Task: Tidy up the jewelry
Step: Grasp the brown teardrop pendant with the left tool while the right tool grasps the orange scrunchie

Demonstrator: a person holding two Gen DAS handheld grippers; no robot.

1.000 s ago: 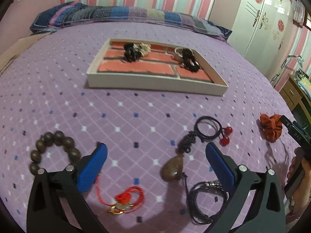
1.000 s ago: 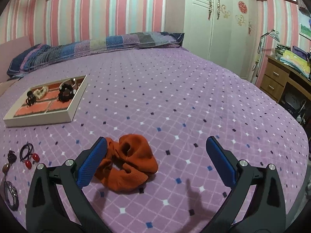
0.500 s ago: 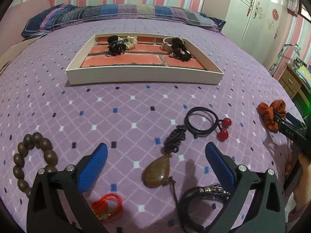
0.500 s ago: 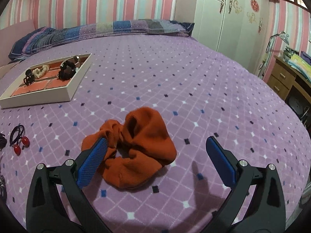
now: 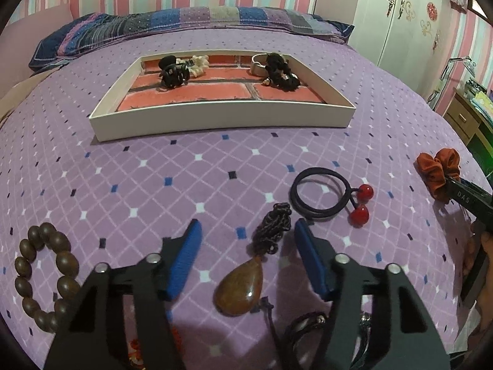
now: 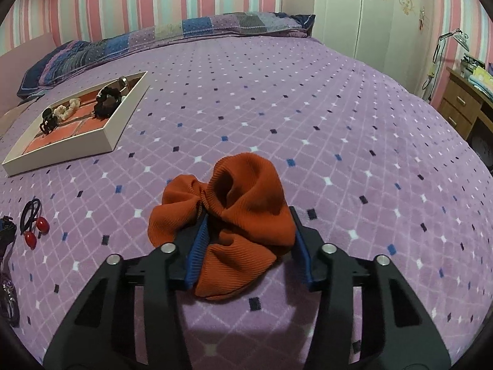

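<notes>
A: What is on the bed [image 6: 339, 117]?
B: A purple cover with little squares. A white tray [image 5: 222, 117] sits near the striped pillows [image 5: 185, 21], with hair ties in it.
A: And the room?
B: Pink striped walls and a white wardrobe [image 6: 379, 9].
A: The jaws?
B: The right gripper [image 6: 248, 231] pinches the orange scrunchie [image 6: 234, 215]. The left gripper [image 5: 246, 240] is spread around the brown pendant [image 5: 240, 286].

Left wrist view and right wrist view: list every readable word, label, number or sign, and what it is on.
"DAS": white letters on the black body of the right gripper, seen in the left wrist view; anything further along is cut off.
Red round emblems on the wardrobe doors: too small and blurred to read.
Right wrist view: no readable text.
</notes>
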